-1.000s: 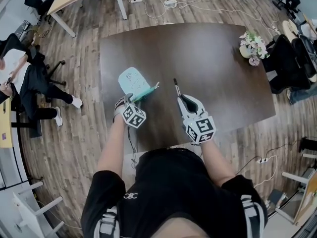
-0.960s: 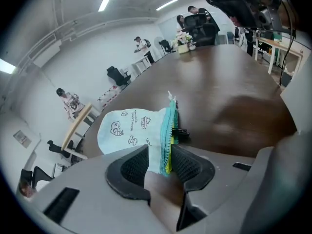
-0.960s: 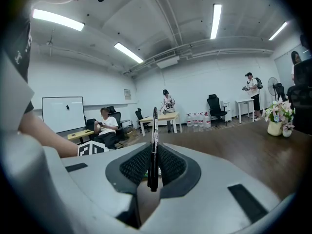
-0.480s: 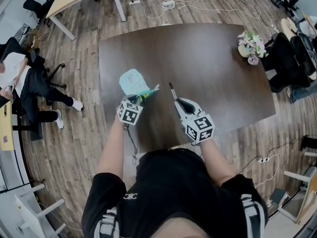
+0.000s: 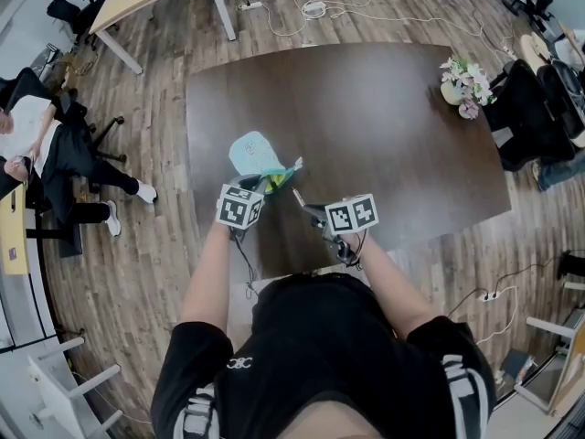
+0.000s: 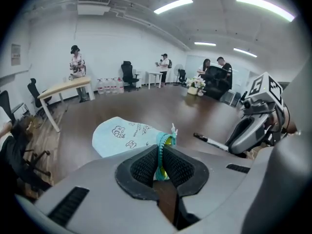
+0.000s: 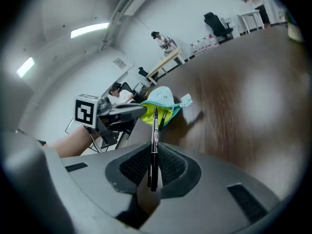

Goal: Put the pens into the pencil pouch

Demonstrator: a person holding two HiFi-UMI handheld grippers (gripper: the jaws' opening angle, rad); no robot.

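Note:
A light blue pencil pouch [image 5: 254, 154] lies on the dark table [image 5: 384, 117], its open mouth with yellow lining [image 7: 163, 107] raised toward me. My left gripper [image 5: 259, 186] has just closed its jaws and is shut on the pouch's teal zipper edge [image 6: 161, 155], holding it up. My right gripper [image 5: 320, 219] is shut on a black pen [image 7: 154, 140]. The pen [image 5: 304, 205] points left and away, its tip just short of the pouch's mouth. In the left gripper view the pen [image 6: 210, 141] and right gripper [image 6: 253, 128] show at the right.
A pot of flowers [image 5: 464, 85] stands at the table's far right. People sit on chairs [image 5: 55, 154] left of the table, and cables [image 5: 311, 7] lie on the wooden floor beyond it. The table's near edge runs just in front of my body.
My left gripper closed on the pouch's zipper edge and lifted it. My right gripper rolled, dropped and swung left, bringing the pen's tip close to the pouch's mouth.

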